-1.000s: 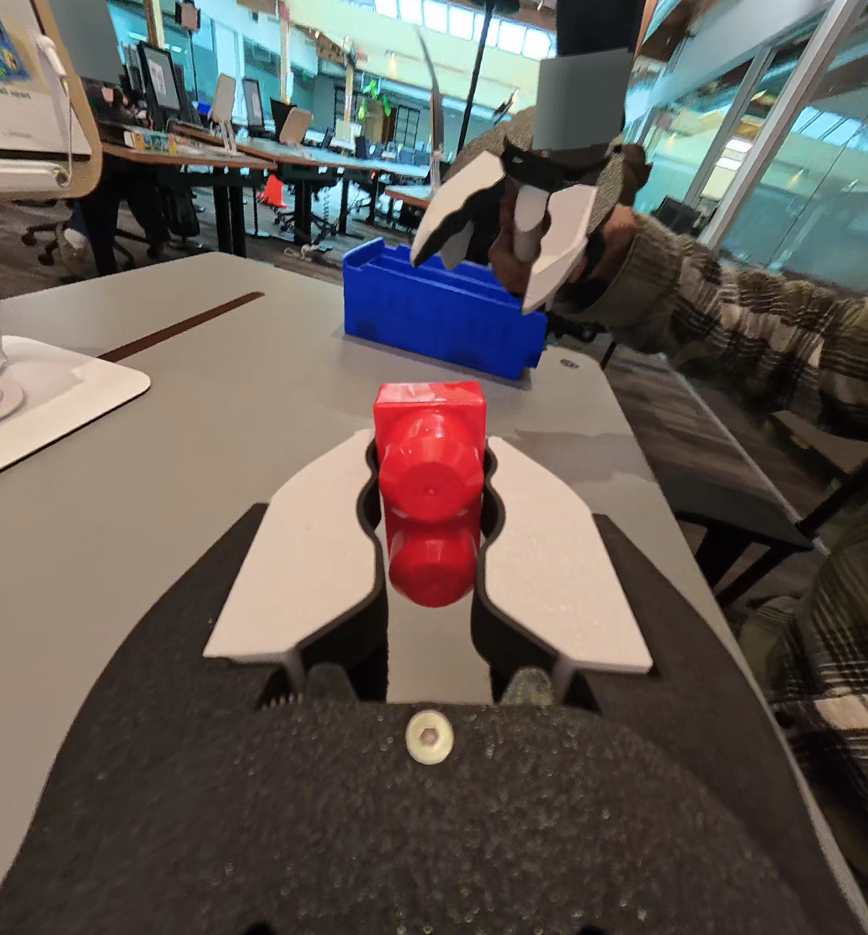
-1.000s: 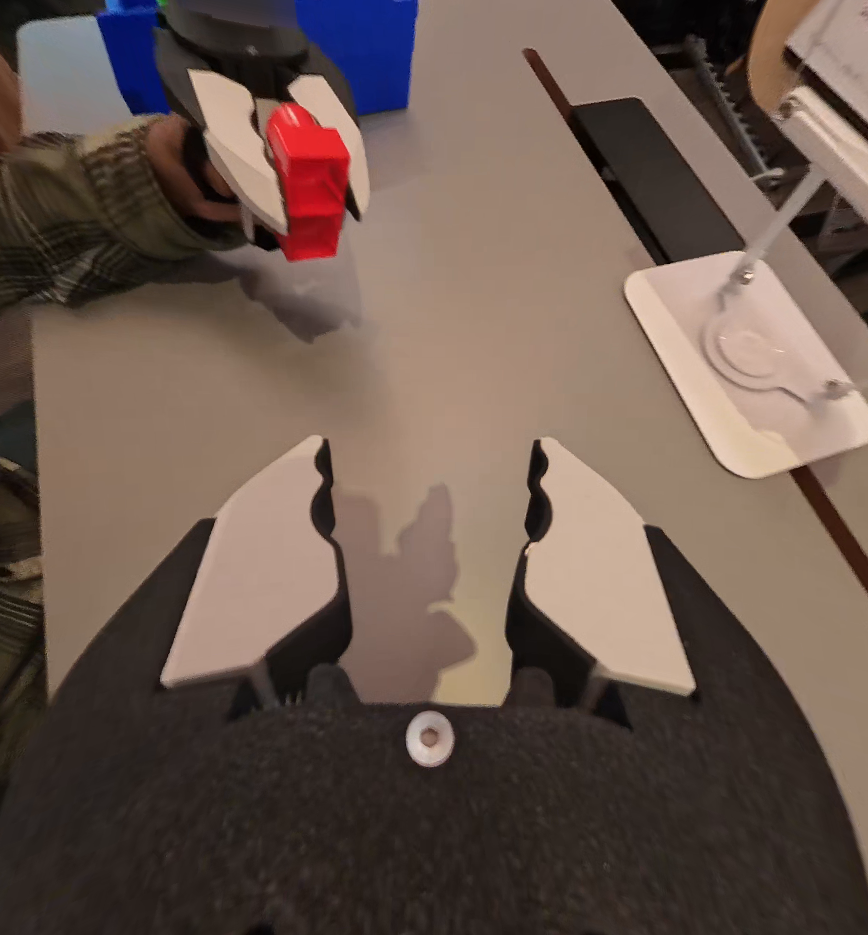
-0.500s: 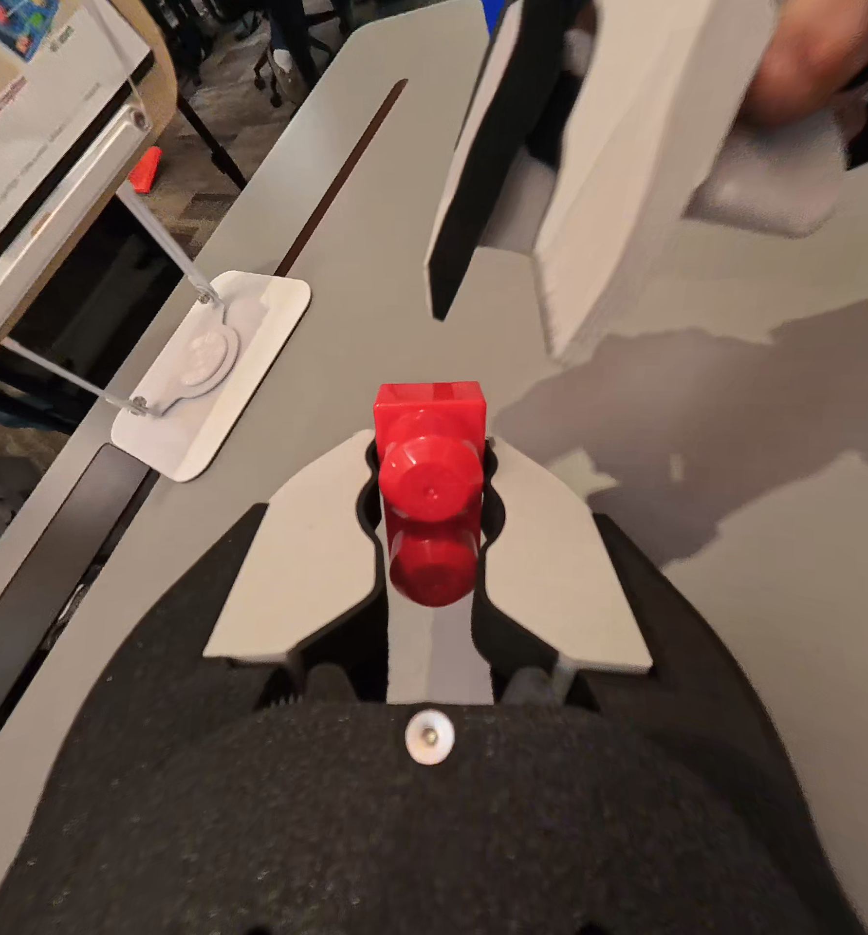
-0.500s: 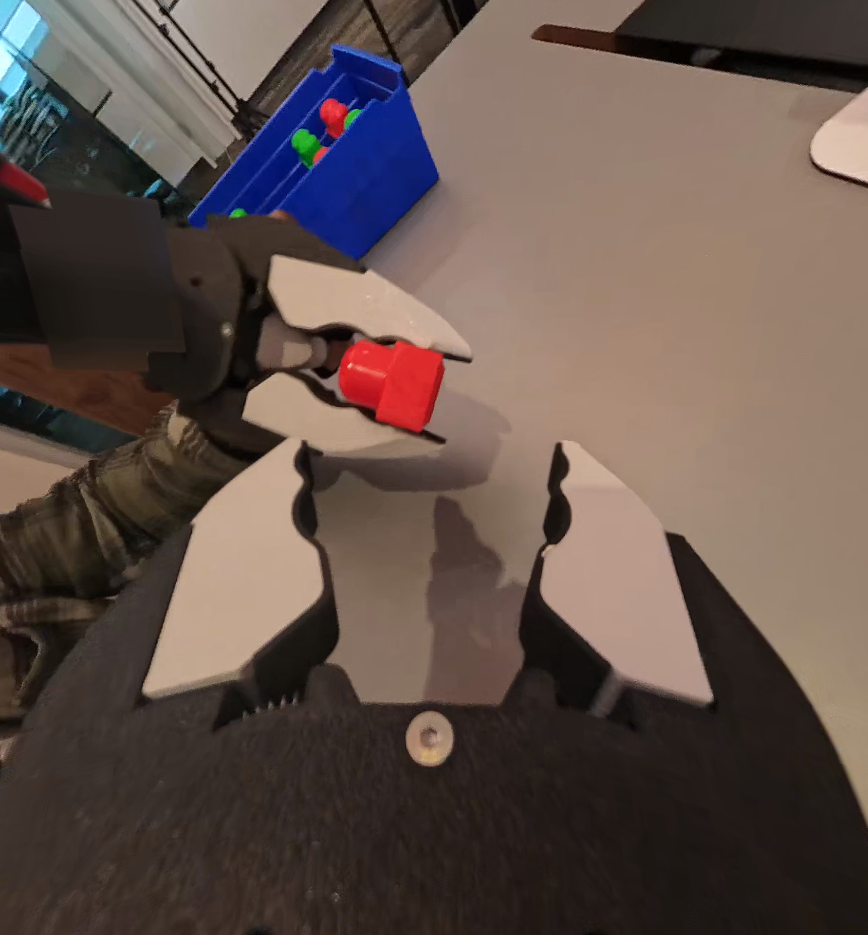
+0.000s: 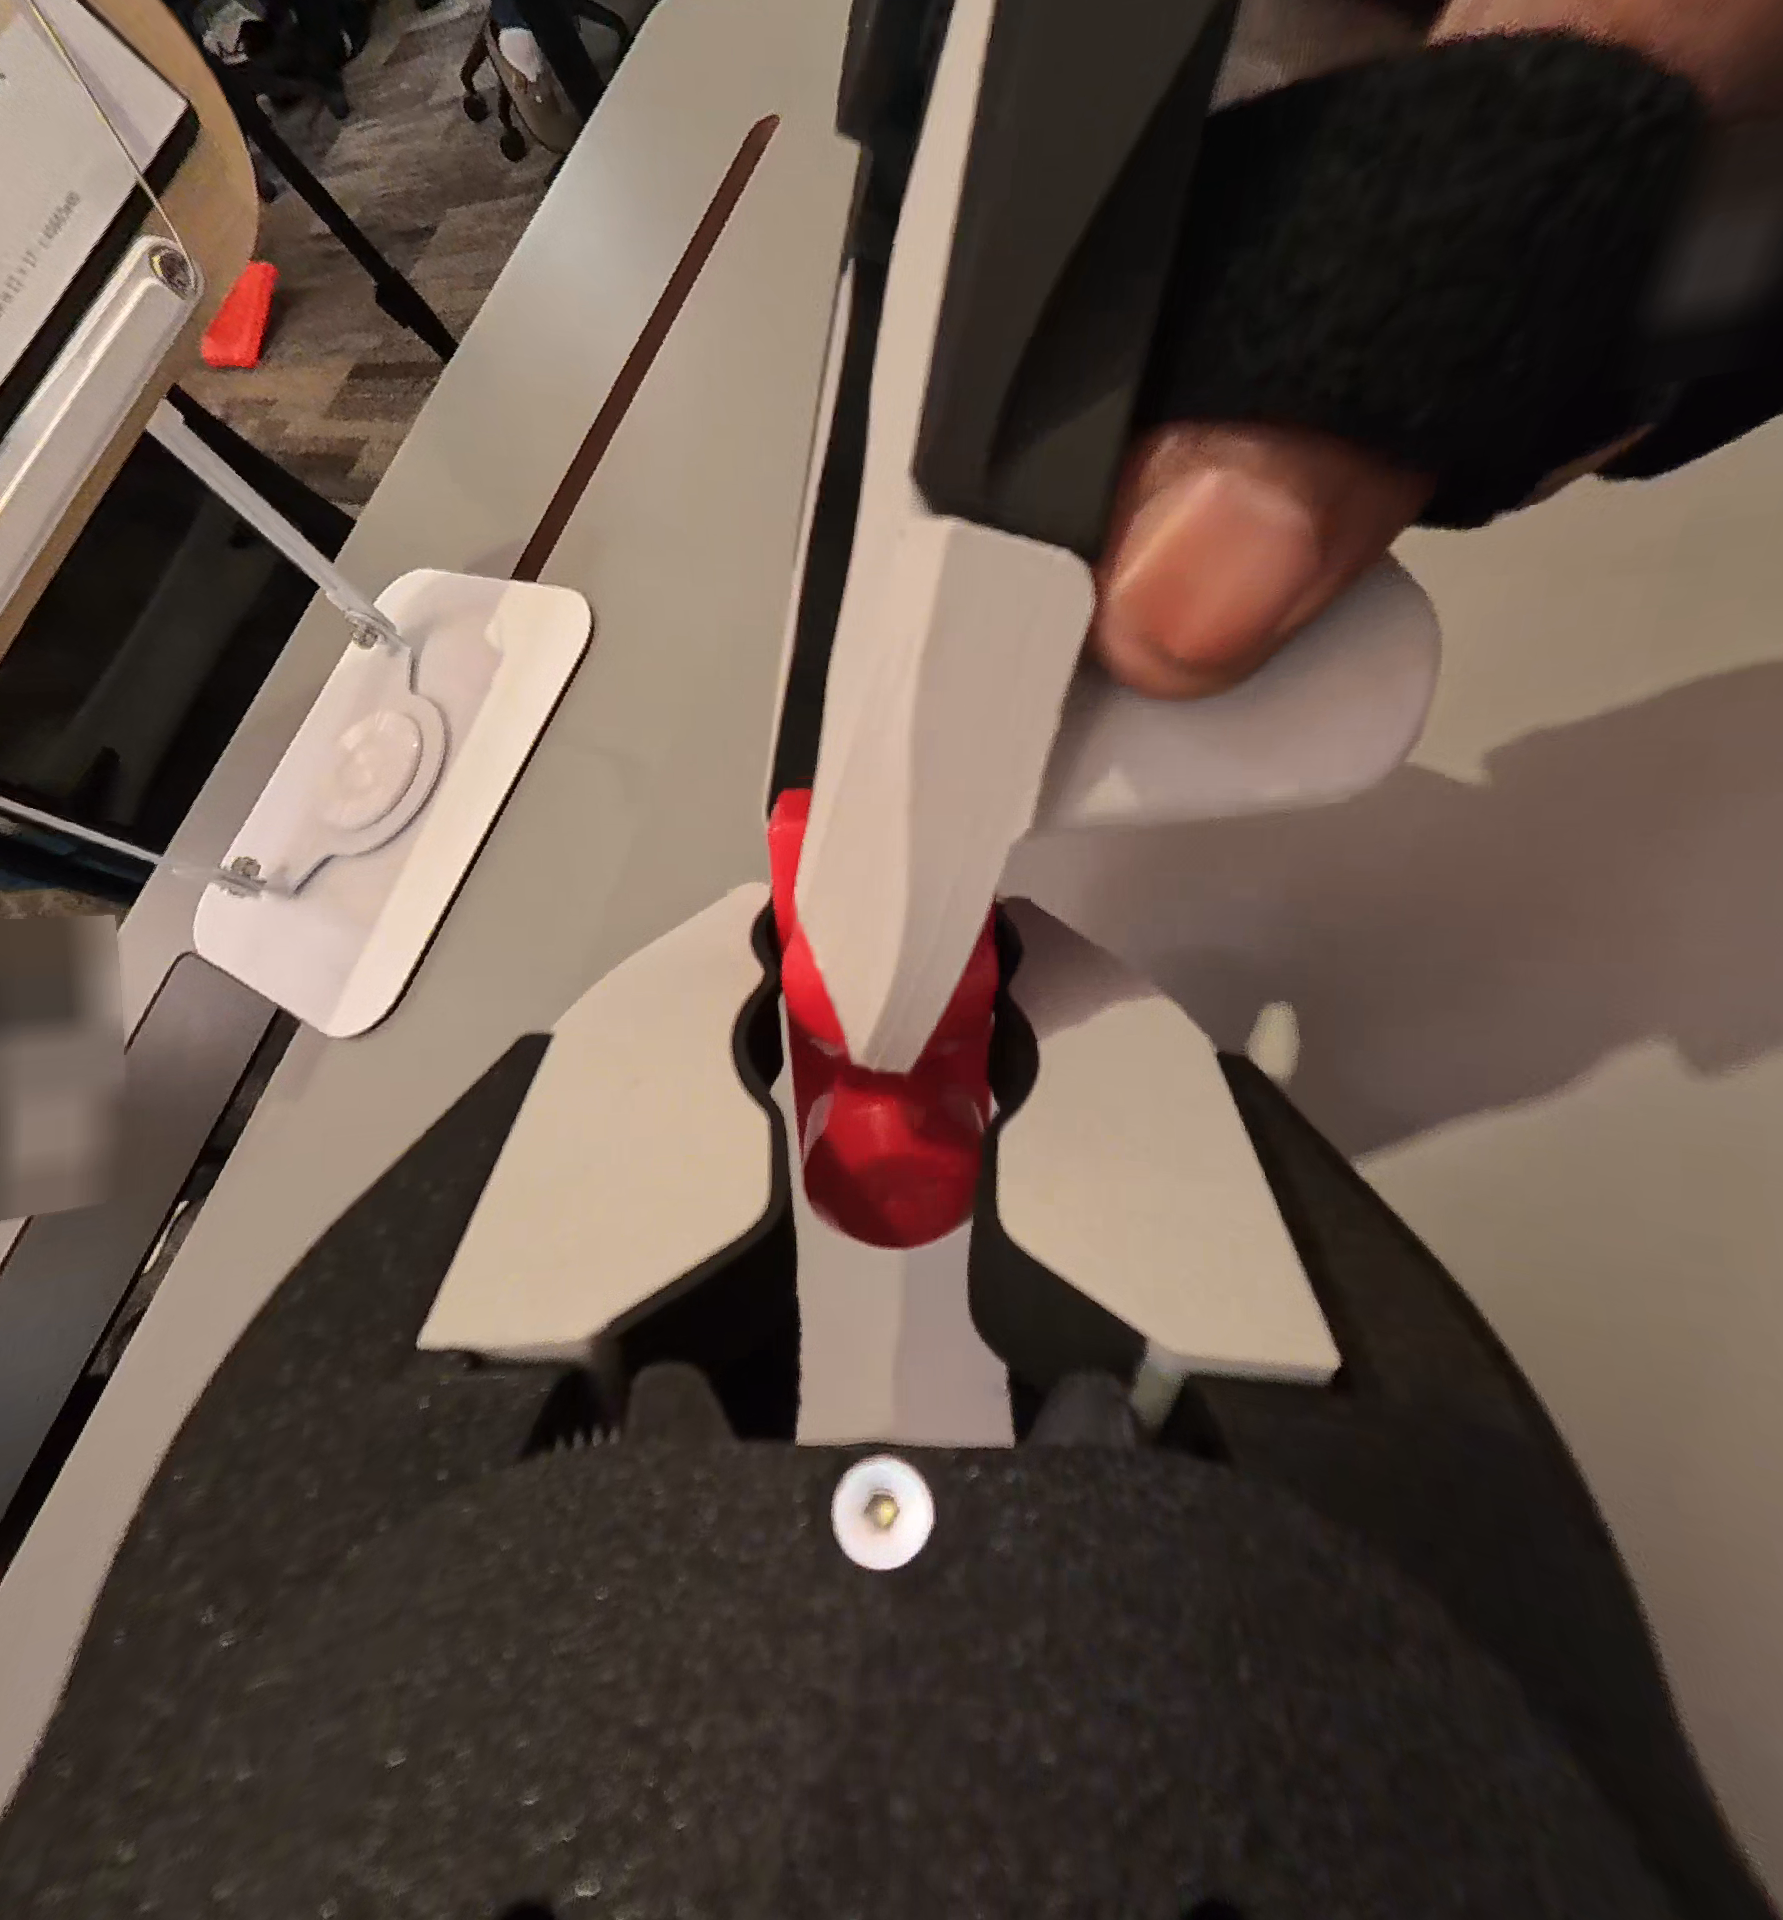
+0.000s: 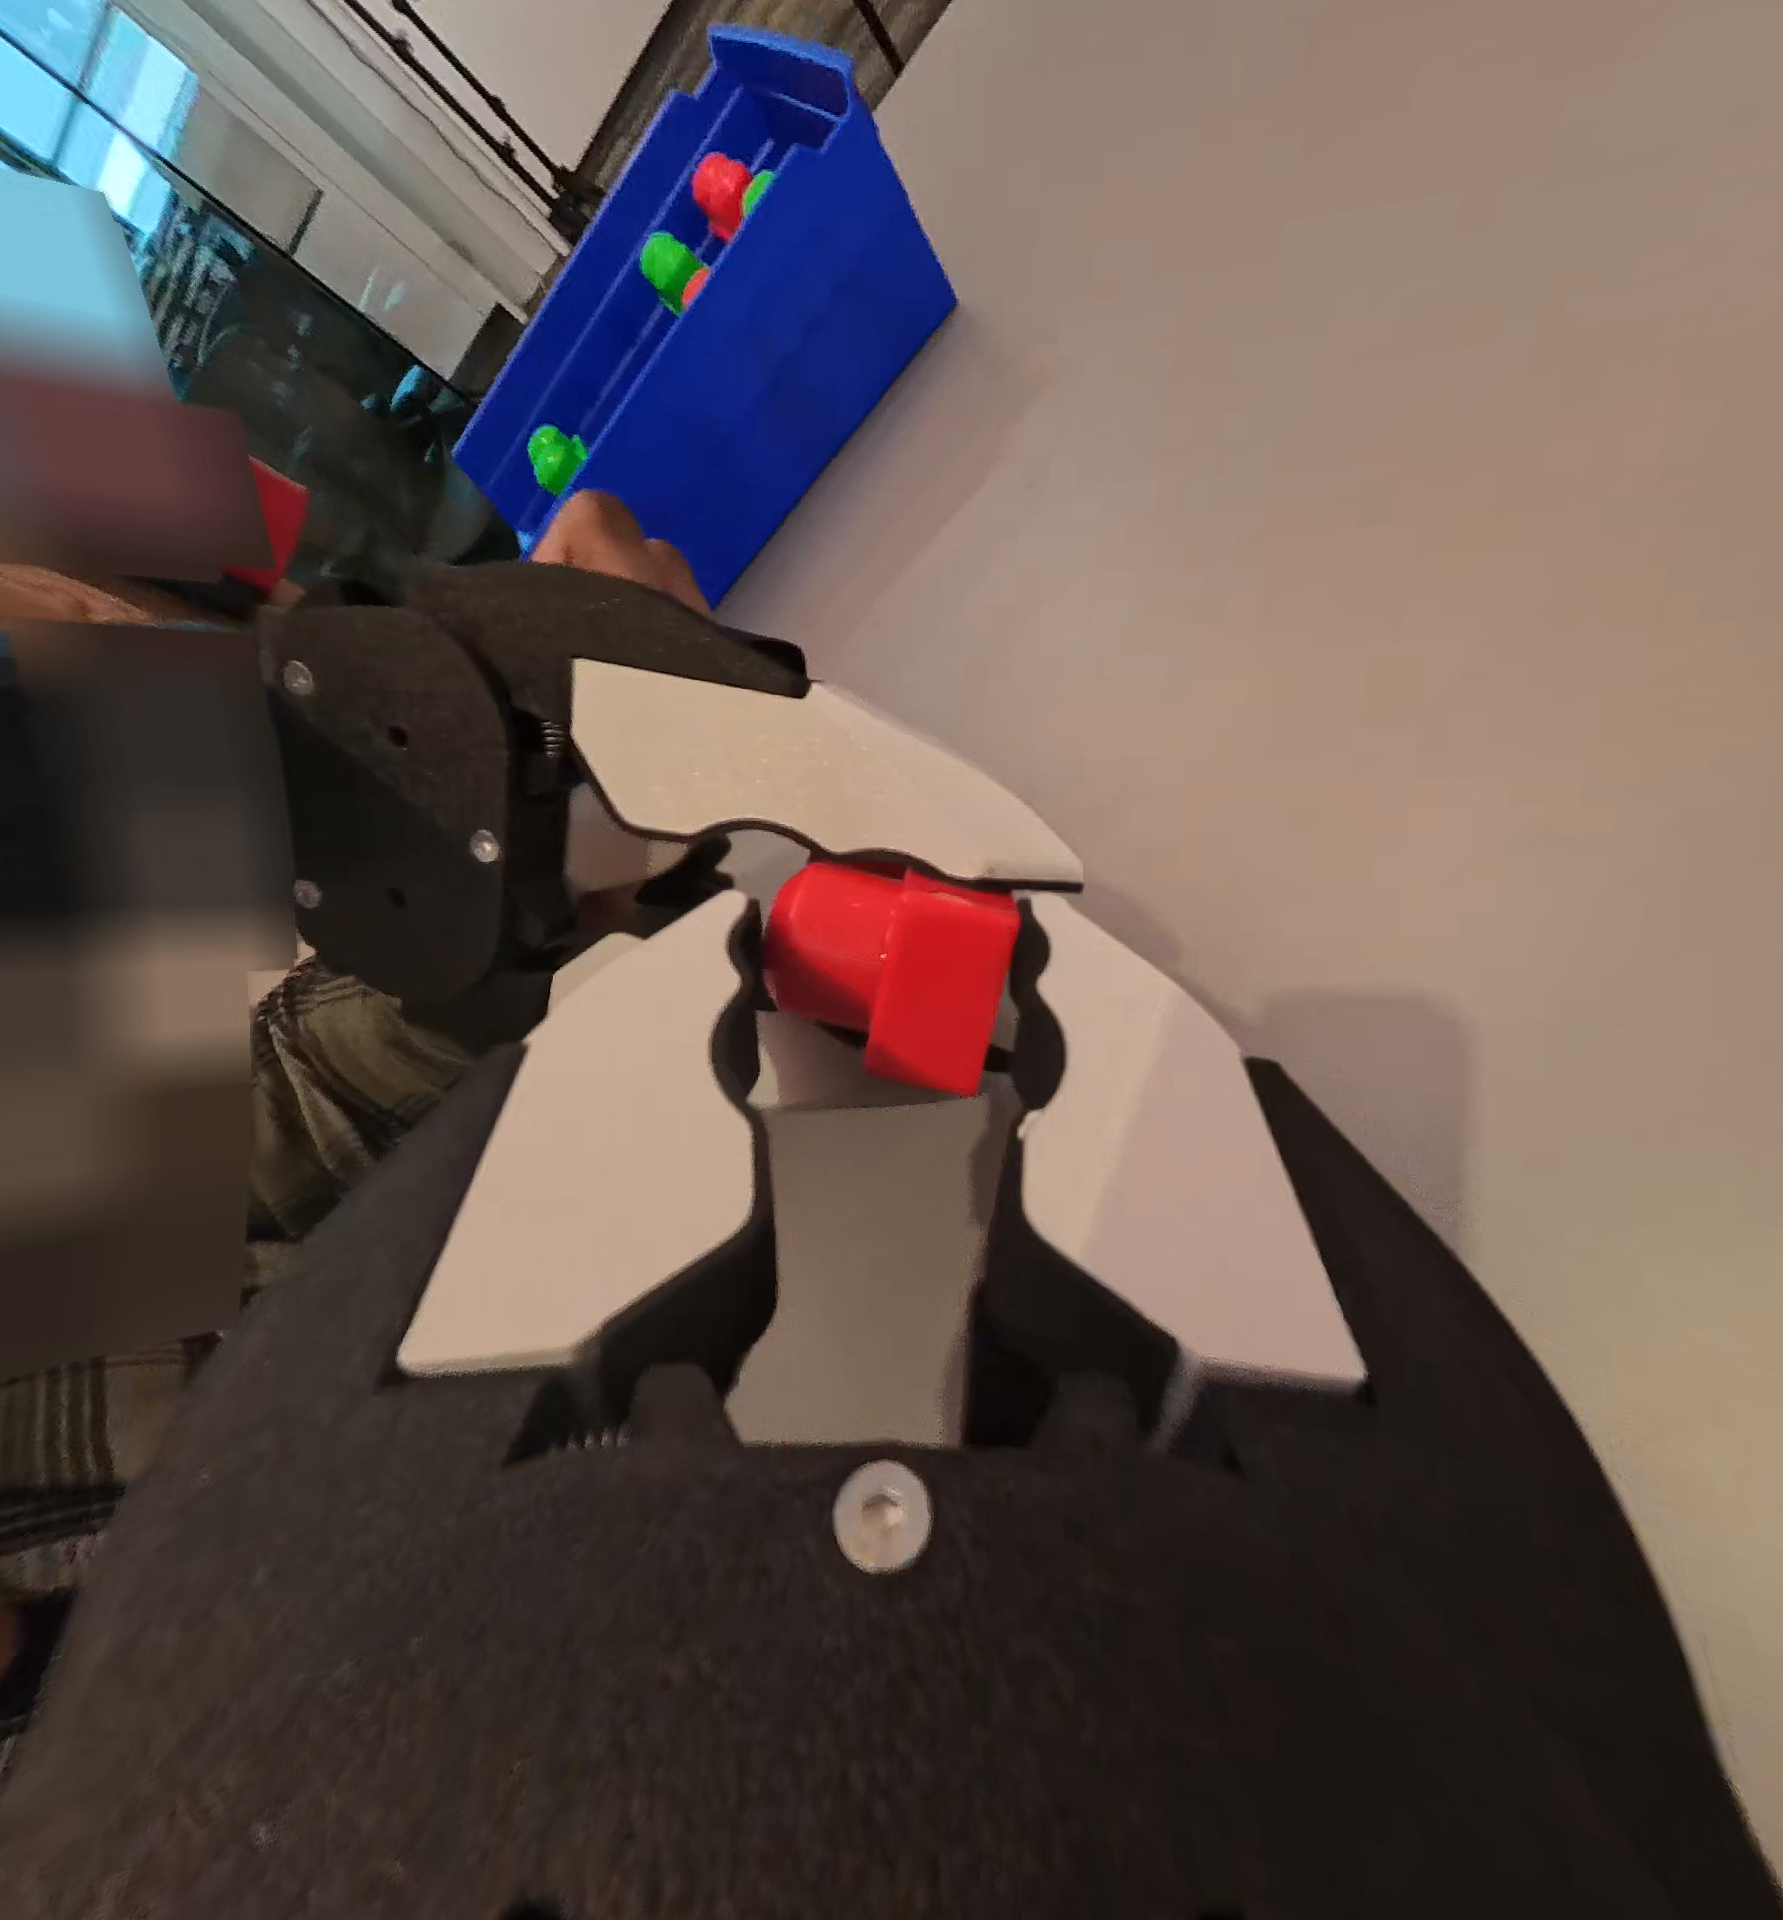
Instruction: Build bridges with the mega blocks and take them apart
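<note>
My left gripper [image 5: 887, 1049] is clamped on the red block [image 5: 892, 1153], its 2 white fingers [image 5: 638, 1132] pressed against the block's sides, the round stud pointing back toward my wrist. My right gripper [image 6: 882, 997] comes in across it at a steep angle — its 2 fingers [image 6: 596, 1164] bracket the same block from either side, narrowed around it, though I cannot tell whether they grip. My right hand [image 5: 1406, 343], in a black fingerless glove, wraps the handle just ahead of the left tool, thumb [image 5: 1204, 561] bare and pressing the white lever. Left forearm sits in a plaid sleeve [image 6: 347, 1049].
</note>
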`<state>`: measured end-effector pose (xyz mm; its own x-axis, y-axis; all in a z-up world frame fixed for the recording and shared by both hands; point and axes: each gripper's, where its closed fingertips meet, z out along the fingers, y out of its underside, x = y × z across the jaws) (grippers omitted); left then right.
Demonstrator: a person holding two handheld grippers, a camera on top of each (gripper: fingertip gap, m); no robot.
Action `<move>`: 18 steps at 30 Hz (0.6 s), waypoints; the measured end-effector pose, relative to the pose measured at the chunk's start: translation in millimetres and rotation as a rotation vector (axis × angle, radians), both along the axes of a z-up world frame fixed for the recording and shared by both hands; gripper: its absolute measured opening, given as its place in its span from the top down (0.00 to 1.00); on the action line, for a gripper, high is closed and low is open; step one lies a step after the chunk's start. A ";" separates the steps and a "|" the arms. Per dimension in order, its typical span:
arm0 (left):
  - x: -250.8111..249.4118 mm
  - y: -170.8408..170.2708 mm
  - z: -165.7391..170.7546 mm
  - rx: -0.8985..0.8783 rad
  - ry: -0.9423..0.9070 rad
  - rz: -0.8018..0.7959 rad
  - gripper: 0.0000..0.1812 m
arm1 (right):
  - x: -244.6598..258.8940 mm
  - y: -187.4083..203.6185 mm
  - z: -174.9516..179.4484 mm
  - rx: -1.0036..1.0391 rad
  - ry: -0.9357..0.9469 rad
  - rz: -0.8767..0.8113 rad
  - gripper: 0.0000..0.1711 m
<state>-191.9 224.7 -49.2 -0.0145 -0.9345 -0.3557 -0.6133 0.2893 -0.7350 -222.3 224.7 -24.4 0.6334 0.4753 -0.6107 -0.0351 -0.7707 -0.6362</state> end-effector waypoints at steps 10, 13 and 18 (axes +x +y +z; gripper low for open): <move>0.6 -4.8 2.6 -0.085 -0.050 -0.021 0.77 | 1.7 -5.7 2.9 -0.048 0.024 0.037 0.74; -1.5 -1.8 6.4 -0.101 -0.073 -0.006 0.72 | 8.0 -7.5 6.2 -0.039 0.034 0.034 0.74; -14.6 7.7 13.0 -0.169 -0.143 0.036 0.57 | 36.5 -16.3 14.9 -0.006 0.016 0.005 0.74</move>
<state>-206.5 232.4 -36.2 0.0591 -0.9800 -0.1898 -0.5070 0.1344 -0.8514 -185.8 208.4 -9.5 0.6211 0.4749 -0.6234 -0.0409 -0.7748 -0.6309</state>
